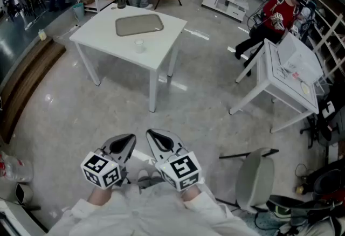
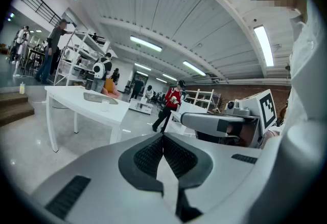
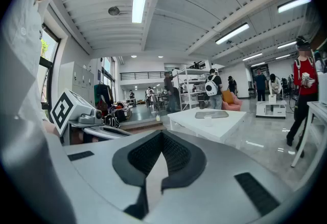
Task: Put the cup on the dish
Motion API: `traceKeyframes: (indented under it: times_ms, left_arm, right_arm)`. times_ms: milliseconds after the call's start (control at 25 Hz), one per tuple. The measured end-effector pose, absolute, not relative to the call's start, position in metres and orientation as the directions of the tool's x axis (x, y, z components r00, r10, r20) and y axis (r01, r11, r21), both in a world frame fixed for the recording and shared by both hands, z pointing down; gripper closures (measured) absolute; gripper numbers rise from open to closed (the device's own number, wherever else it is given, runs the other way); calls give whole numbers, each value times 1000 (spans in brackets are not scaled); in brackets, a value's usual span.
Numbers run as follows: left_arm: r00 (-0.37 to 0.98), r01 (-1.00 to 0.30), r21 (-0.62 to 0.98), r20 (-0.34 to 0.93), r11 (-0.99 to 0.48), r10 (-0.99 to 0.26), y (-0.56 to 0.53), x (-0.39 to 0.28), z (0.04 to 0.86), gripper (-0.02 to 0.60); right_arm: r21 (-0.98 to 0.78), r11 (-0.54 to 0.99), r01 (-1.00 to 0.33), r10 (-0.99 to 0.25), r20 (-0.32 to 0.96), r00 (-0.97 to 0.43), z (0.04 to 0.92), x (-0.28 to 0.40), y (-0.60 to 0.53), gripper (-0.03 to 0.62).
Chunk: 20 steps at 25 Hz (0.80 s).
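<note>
A small clear cup (image 1: 139, 44) stands on a white table (image 1: 108, 35) far ahead of me, just in front of a flat grey dish (image 1: 139, 25). Both grippers are held low, close to my body and well short of the table. My left gripper (image 1: 130, 139) and right gripper (image 1: 152, 134) are side by side, each shut with nothing between the pads. The left gripper view shows its shut jaws, with the cup (image 2: 104, 105) and dish (image 2: 99, 97) far off to the left. In the right gripper view the cup (image 3: 207, 120) and dish (image 3: 211, 114) lie ahead beyond its shut jaws.
A second white table (image 1: 291, 76) stands at the right, with a person in red (image 1: 279, 14) behind it. A grey chair (image 1: 252, 178) is close at my right. A wooden step (image 1: 27, 81) runs along the left. Shelves and people fill the back of the room.
</note>
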<state>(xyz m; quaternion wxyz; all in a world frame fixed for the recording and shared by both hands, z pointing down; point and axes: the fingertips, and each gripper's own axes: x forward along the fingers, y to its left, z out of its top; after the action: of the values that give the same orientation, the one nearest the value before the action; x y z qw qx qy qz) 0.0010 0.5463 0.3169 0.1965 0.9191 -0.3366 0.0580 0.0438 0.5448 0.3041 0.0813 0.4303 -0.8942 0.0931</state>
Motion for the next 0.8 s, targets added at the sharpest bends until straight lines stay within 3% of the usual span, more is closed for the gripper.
traceKeyframes:
  times_ms: [800]
  left_arm:
    - [761, -648, 328, 239, -687, -603, 547, 6, 323, 572]
  right_arm:
    - [-130, 630, -766, -740, 201, -642, 296, 52, 546, 579]
